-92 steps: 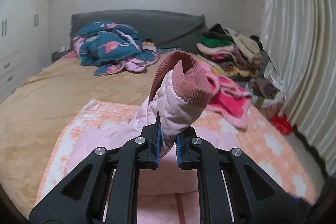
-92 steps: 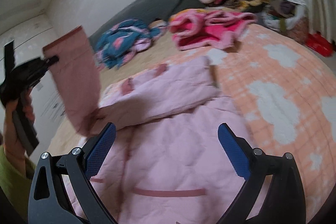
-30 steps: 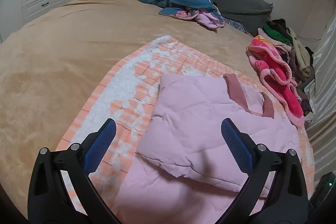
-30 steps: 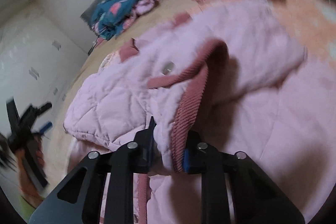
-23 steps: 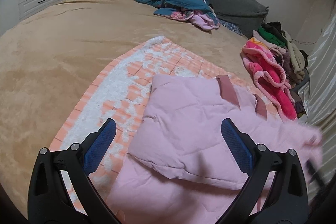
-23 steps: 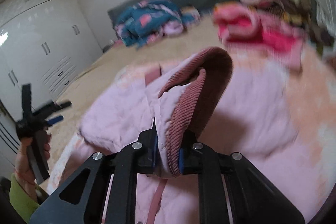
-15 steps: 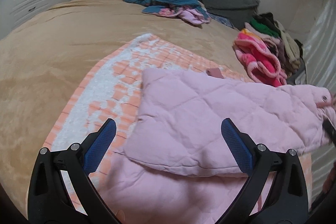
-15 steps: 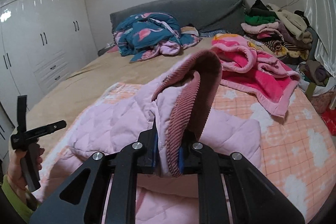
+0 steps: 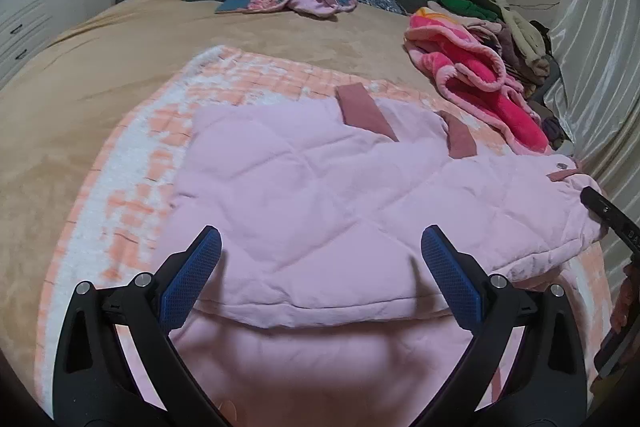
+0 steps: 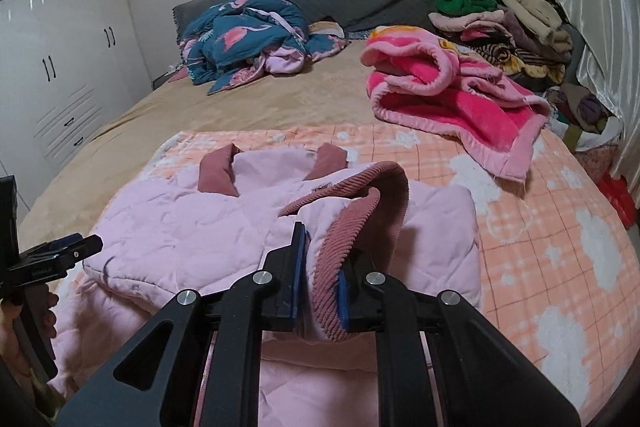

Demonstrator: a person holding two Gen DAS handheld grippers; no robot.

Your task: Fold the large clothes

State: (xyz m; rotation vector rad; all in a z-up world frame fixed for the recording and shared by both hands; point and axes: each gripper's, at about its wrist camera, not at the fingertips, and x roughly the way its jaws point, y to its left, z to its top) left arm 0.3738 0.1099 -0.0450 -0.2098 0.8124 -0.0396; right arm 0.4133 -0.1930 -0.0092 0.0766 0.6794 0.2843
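The pink quilted jacket [image 9: 320,195] lies on the orange checked blanket [image 9: 132,163] at the near end of the bed [image 9: 120,39], and it looks partly folded: one sleeve is laid flat across the body, its dusty-rose cuff [image 9: 366,111] pointing toward 12 o'clock, with a second rose strip [image 9: 460,137] just beside it at 1 o'clock. The right gripper [image 10: 320,283] has its fingers pinching the other sleeve by its ribbed cuff [image 10: 356,223], which loops up above the fingers over the jacket's middle, so I judge this second sleeve is in the act of being brought across and is not yet laid down. The left gripper [image 9: 320,267] hovers low over the near edge of the jacket with its blue-padded fingers [image 9: 192,275] spread wide and nothing between them. What seems left: release the cuff flat on the chest, then fold the body, probably from the hem at 6 o'clock up toward the collar. Off the work area, a teal flamingo quilt [image 10: 248,35] sits at 11 o'clock, a hot-pink blanket [image 10: 448,95] at 1 o'clock and a heap of clothes [image 10: 500,15] beyond it. There is faint lettering on the gripper bodies seen from the opposite cameras, too small to read; no brand or label shows on the jacket.
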